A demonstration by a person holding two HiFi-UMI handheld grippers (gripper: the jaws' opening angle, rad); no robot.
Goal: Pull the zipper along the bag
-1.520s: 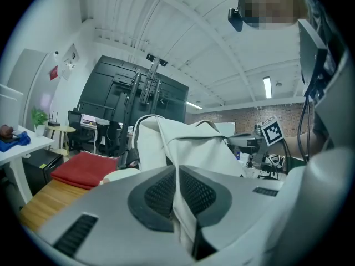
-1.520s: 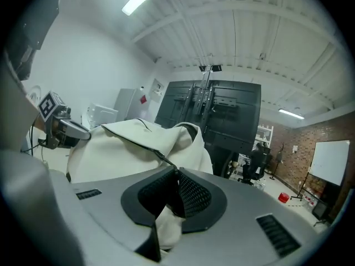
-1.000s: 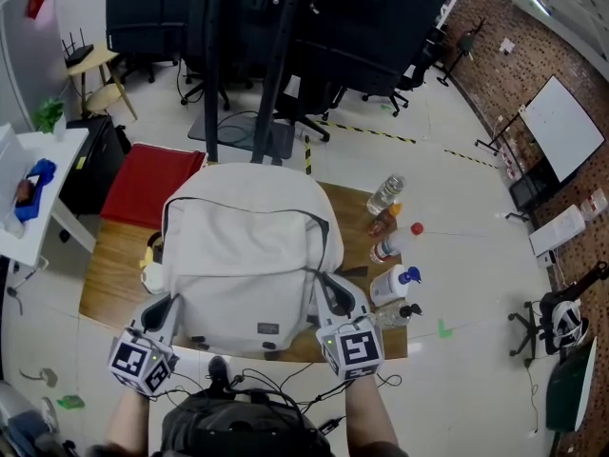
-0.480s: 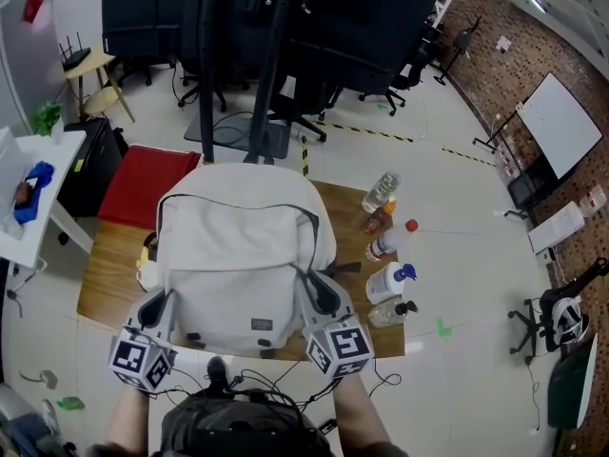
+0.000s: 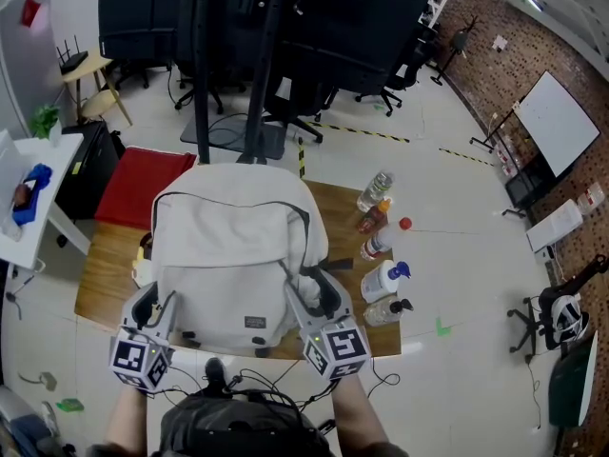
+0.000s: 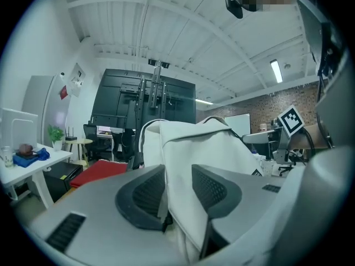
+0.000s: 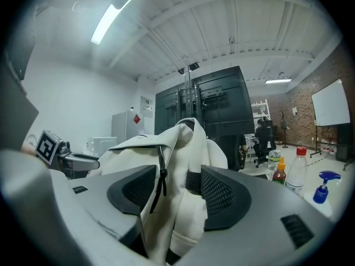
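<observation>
A pale grey backpack [image 5: 228,255] lies on the wooden table [image 5: 103,267], its dark zipper line [image 5: 228,204] arching across the top. My left gripper [image 5: 156,303] is at the bag's near left corner; its jaws are opening with a fold of the bag [image 6: 205,143] still between them, the left pad clear of the cloth. My right gripper [image 5: 314,299] is at the near right corner, also opening. Bag fabric [image 7: 183,143] and a black zipper pull cord [image 7: 161,176] hang loosely between its pads.
Right of the bag stand a clear water bottle [image 5: 376,190], a sauce bottle [image 5: 371,219], a red-capped bottle [image 5: 381,246] and two pump bottles [image 5: 385,281]. A red mat [image 5: 143,184] lies beyond the table's left end. Black equipment and office chairs [image 5: 285,27] stand behind.
Both grippers' jaws have spread from pinched on the bag's near corners to wide apart. The right gripper has shifted a little to the left along the bag's edge.
</observation>
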